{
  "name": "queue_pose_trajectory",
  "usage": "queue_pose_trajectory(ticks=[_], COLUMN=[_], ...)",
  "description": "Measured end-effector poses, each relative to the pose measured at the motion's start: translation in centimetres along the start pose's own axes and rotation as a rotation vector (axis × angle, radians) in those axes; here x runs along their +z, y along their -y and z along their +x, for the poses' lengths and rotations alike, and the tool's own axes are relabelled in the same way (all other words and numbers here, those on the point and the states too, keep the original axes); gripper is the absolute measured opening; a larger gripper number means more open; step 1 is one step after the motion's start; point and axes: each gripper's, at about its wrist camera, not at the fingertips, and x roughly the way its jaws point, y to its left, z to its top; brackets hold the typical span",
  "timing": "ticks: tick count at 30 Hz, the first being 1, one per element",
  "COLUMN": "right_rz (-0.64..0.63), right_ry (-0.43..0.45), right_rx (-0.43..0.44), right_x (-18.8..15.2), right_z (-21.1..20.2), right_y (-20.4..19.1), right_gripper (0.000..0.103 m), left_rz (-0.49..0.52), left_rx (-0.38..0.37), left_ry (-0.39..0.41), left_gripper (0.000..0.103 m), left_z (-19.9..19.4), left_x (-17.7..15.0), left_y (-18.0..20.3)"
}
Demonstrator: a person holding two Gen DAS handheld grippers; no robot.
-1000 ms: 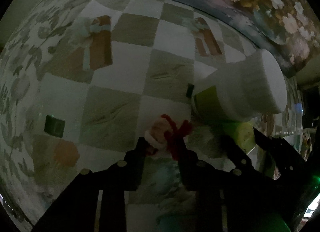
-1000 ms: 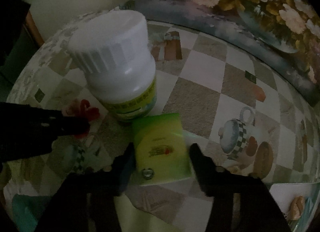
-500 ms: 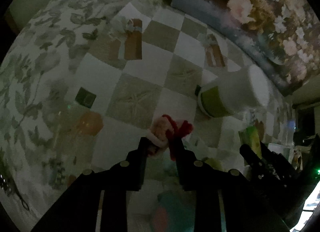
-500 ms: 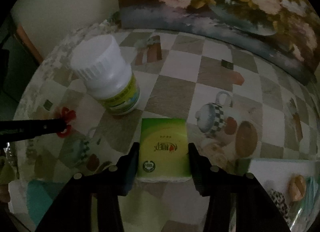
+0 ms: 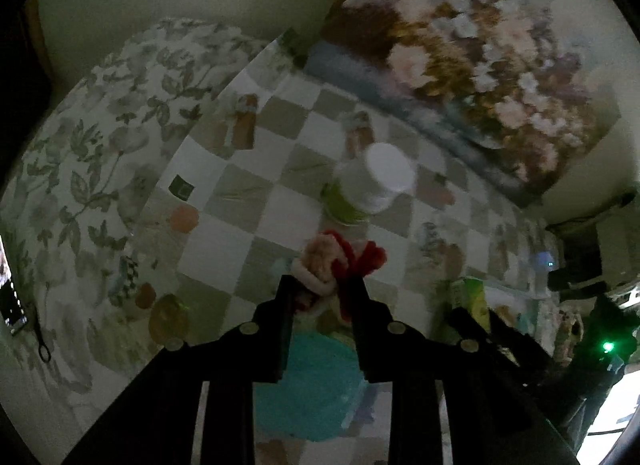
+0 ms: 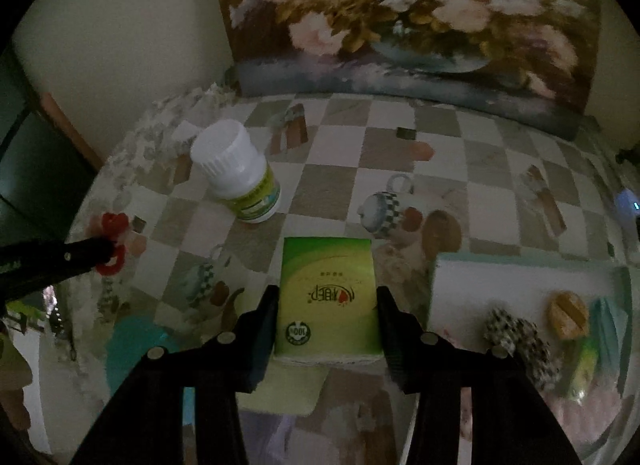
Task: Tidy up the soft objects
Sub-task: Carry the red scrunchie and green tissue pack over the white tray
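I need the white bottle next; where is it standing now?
The white bottle stands on the checkered tablecloth, left of centre in the right wrist view, beyond the green tissue pack.

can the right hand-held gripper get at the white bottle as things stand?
Probably not yet. The right hand-held gripper is shut on the green tissue pack, so its jaws are full. The bottle stands upright on the tablecloth ahead and to its left, with nothing around it; the pack would have to go down first.

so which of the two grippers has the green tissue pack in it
The right gripper: its fingers clamp the green tissue pack by its sides. The left gripper holds a red and pink fuzzy toy instead.
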Motion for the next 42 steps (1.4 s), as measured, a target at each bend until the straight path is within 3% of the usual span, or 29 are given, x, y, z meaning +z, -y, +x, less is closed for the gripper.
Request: queue_pose_trajectory(ticks=[11, 20, 27, 42], right_rz=[0.097, 0.179, 0.232, 0.469], right_ry=[0.079, 0.167, 0.191, 0.159], right_rx=[-0.009, -0.01, -0.039, -0.115], right_x=[-2.8, -5.3, -6.3, -7.6], right_z=[-5.7, -10.0, -11.0, -10.8], right_y=[3.5, 6.7, 9.6, 18.4], right_gripper=[0.05, 0.05, 0.05, 0.05], left_rz=[0.031, 0.087, 0.132, 0.311], left_rx=[-0.065, -0.113, -0.157, -0.105], left_ry=[0.059, 0.053, 0.035, -0.127], left_gripper=[0.028, 0.028, 0.028, 0.028], left_z=[-3.0, -2.3, -0.5, 6.1], left_x=[-4.3, -7.5, -9.4, -14.0], left_y=[5.9, 11.7, 15.8, 20.6])
